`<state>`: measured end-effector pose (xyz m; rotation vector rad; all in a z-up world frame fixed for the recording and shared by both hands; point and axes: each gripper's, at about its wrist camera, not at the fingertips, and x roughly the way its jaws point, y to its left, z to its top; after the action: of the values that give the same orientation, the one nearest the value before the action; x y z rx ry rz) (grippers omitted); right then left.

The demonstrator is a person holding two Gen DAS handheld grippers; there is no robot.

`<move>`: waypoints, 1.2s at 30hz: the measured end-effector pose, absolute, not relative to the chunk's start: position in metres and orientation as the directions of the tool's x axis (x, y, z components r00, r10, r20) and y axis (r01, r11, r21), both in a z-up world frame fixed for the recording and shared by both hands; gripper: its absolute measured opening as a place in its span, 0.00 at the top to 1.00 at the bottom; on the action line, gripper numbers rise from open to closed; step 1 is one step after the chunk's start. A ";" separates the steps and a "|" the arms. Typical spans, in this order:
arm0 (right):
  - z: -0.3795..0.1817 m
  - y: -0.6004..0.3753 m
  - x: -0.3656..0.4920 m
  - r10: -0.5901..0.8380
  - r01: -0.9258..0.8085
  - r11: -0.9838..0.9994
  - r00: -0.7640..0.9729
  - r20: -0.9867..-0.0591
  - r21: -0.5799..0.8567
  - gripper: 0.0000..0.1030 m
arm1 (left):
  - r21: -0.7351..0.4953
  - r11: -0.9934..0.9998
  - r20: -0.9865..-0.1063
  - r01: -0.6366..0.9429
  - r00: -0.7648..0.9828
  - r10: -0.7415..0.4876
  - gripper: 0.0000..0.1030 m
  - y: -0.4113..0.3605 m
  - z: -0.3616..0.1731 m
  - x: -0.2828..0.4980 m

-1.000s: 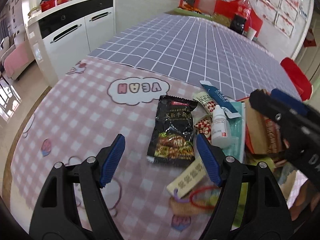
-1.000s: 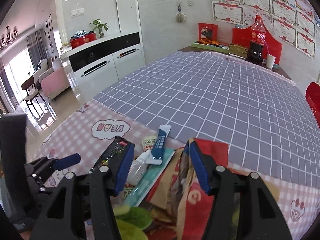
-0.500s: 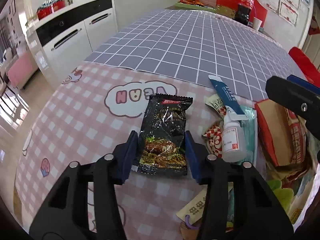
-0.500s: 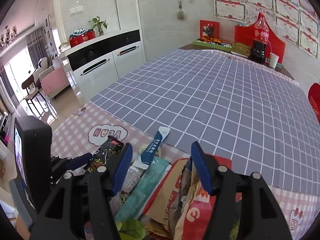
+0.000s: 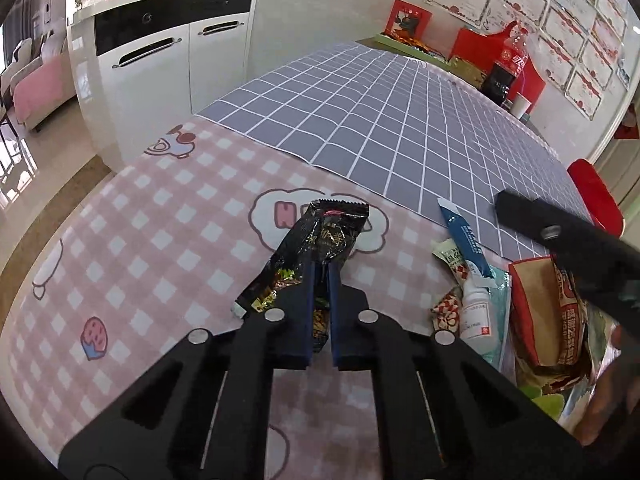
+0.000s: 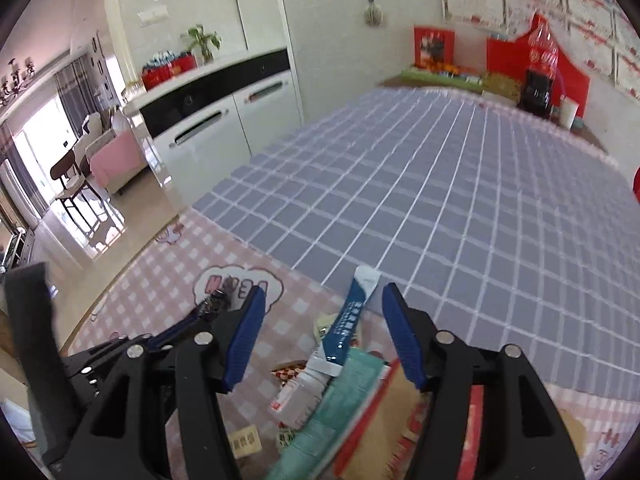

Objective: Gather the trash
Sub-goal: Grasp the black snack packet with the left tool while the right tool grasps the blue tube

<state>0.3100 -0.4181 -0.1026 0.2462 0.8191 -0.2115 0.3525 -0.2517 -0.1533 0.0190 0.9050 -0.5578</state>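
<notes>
A black snack packet point(image 5: 324, 236) lies crumpled on the pink checked cloth point(image 5: 160, 240), its near end pinched between the blue pads of my left gripper point(image 5: 321, 276), which is shut on it. To its right is a heap of trash: a blue sachet point(image 5: 466, 240), a small white bottle point(image 5: 474, 312) and a brown-and-red packet point(image 5: 548, 312). My right gripper point(image 6: 324, 292) hovers open over that heap, with the blue sachet point(image 6: 348, 324) and the white bottle point(image 6: 298, 396) below the gap between its pads. Neither pad touches them.
A grey grid cloth point(image 5: 400, 120) covers the far half of the table. A cola bottle point(image 5: 508, 68) and a white cup point(image 5: 520, 106) stand at the far end. A white cabinet point(image 5: 160, 52) is beyond the left edge, a red chair point(image 5: 592, 188) at the right.
My left gripper's jaws came together on the black packet, which is now creased and raised at its near end. My right gripper shifted a little over the heap and stays open.
</notes>
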 end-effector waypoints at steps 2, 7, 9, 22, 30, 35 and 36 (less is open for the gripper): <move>-0.116 -0.417 0.319 -0.085 0.281 0.951 0.634 -0.768 0.127 0.46 | -0.210 0.855 -0.750 0.475 0.482 -0.452 0.93 -0.255 -0.156 0.354; -0.128 -0.416 0.329 -0.148 0.306 0.951 0.597 -0.788 0.053 0.52 | -0.215 0.854 -0.743 0.474 0.488 -0.458 0.90 -0.258 -0.161 0.358; -0.131 -0.416 0.333 -0.159 0.301 0.953 0.576 -0.802 0.028 0.52 | -0.222 0.853 -0.744 0.473 0.483 -0.461 0.90 -0.258 -0.161 0.360; -0.149 -0.413 0.348 -0.176 0.243 0.968 0.481 -0.859 -0.062 0.82 | -0.261 0.855 -0.698 0.448 0.525 -0.487 0.95 -0.246 -0.149 0.356; -0.145 -0.407 0.338 -0.092 0.222 0.974 0.532 -0.842 0.035 0.87 | -0.274 0.851 -0.666 0.447 0.550 -0.504 0.96 -0.239 -0.136 0.348; -0.120 -0.391 0.326 -0.066 0.195 0.979 0.598 -0.798 0.065 0.87 | -0.288 0.858 -0.643 0.426 0.578 -0.503 0.96 -0.221 -0.127 0.346; -0.115 -0.388 0.324 -0.061 0.188 0.980 0.609 -0.791 0.069 0.87 | -0.288 0.858 -0.642 0.424 0.579 -0.502 0.96 -0.218 -0.125 0.346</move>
<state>0.3238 -0.3882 -0.1146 0.1510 0.9054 -0.1447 0.3459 -0.2176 -0.1251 -0.1073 0.7836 -0.5428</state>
